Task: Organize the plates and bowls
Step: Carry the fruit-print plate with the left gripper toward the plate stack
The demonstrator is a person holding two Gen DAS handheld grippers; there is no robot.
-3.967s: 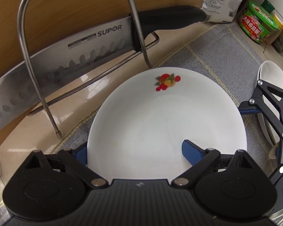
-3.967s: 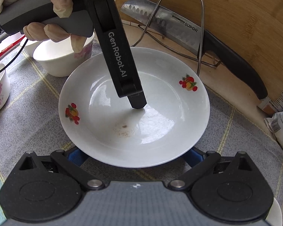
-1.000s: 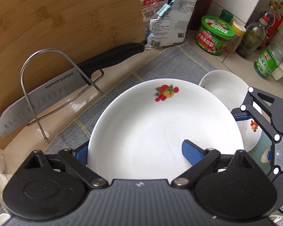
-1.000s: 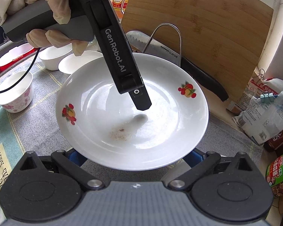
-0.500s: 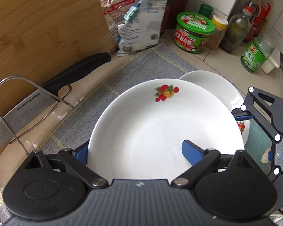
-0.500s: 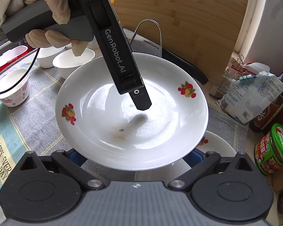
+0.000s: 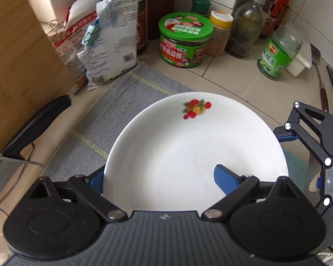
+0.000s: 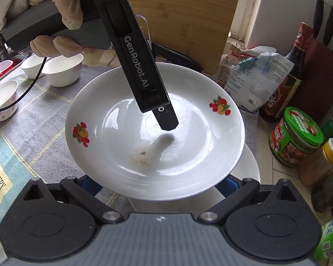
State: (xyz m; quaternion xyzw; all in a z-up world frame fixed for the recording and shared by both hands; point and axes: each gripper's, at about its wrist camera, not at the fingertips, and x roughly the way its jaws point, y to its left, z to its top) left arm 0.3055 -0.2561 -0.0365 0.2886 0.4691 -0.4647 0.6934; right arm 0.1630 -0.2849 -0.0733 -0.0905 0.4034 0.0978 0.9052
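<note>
**Trainee:** Where is the task's thing?

**Operator:** I see the round white porcelain plate with red fruit decals in the middle of both views, lifted clear of the grey checked cloth on the tiled table. It tilts down toward the near side. In its well lie a faint speckled smear and a pale reflection. A second white plate lies on the table directly below its right near rim, mostly covered.

**Trainee:** State of the left claw?

**Operator:** My left claw straddles the rim with its jaws wide. One blue finger reaches over the well, and the other passes outside and below the left rim. From the right wrist view the upper finger's tip stands just above the glaze. I cannot tell whether the pads press on the plate. A gloved hand grips its grey handle at far left.

**Trainee:** And the right claw?

**Operator:** My right claw sits at the near rim. Both blue fingers run under the plate and their tips are hidden, so I cannot tell whether it is clenched or released.

**Trainee:** Surroundings?

**Operator:** Three white bowls with pink flowers stand on the cloth at far left. A bamboo cutting board leans upright at the far side, with a black knife handle before it. A green-lidded tub stands among jars and bottles at far right.
</note>
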